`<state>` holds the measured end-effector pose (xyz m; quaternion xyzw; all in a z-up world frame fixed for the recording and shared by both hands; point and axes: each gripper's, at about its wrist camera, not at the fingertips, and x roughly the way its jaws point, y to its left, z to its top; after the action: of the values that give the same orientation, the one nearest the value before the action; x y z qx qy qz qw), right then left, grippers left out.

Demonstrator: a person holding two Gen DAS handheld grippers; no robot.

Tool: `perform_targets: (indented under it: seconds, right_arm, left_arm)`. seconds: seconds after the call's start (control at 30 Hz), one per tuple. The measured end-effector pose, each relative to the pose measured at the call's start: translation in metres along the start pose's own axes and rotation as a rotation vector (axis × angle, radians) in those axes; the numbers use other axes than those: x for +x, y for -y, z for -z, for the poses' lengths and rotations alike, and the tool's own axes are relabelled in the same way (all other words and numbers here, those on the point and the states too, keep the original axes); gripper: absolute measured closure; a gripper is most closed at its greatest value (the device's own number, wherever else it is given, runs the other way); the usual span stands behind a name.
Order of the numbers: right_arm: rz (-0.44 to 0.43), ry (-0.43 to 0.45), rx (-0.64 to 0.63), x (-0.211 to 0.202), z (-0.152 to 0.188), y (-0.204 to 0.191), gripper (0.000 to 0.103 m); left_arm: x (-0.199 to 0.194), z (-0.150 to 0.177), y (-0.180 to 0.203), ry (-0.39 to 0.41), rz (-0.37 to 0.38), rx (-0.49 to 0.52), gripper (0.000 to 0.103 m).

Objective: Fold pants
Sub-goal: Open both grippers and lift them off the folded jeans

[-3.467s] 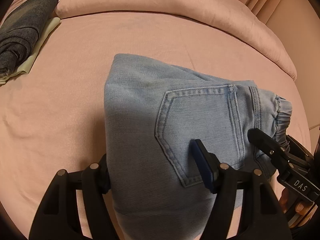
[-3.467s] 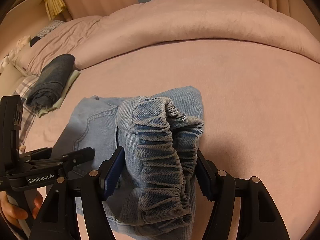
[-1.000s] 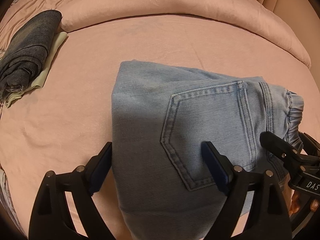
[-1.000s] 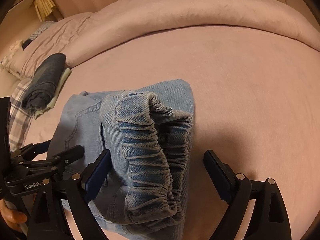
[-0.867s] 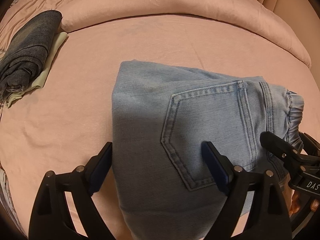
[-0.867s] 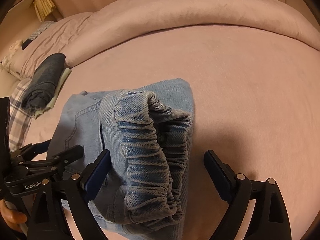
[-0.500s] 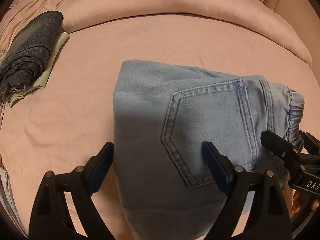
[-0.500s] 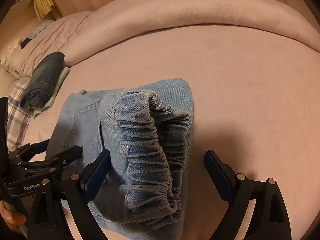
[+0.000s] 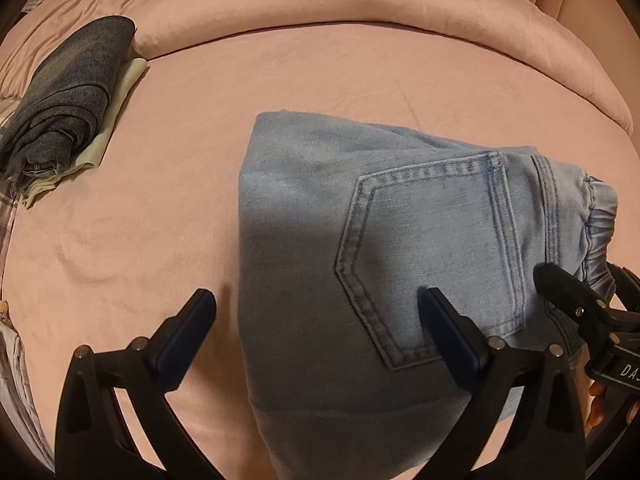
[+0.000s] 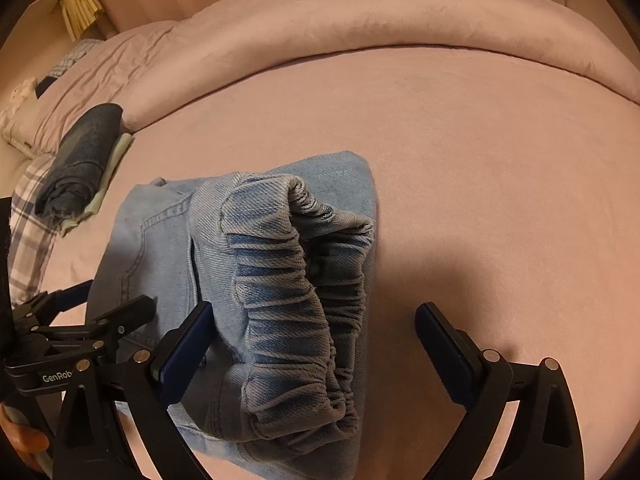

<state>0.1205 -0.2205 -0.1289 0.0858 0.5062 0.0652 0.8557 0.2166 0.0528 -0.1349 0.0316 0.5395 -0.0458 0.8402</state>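
Now the folded pants (image 9: 384,264) lie flat on the pink bed (image 9: 160,208), long axis across me, elastic waistband toward my right gripper (image 10: 312,344); pale blue denim, back pocket up. Both my right and my left gripper (image 9: 316,324) are opening, gripping nothing

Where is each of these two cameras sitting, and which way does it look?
Left wrist: on the left gripper, looking down at the folded jeans; its fingers opening.
Right wrist: on the right gripper, over the jeans' waistband; fingers opening, fingertips showing.
Shared: jeans, pink bed, dark folded pile.
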Motion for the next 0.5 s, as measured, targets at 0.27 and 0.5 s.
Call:
perform_targets:
  seconds: [0.27, 0.5]
  right_arm:
    - [0.007, -0.003, -0.002, -0.0008, -0.0003, -0.0007, 0.005]
    - [0.012, -0.005, -0.006, -0.0012, 0.0, -0.001, 0.005]
  left_arm:
    - [-0.0005, 0.0014, -0.0001, -0.004, 0.001, -0.011, 0.001]
    - [0.0017, 0.0003, -0.0046, -0.013, 0.011, -0.029, 0.001]
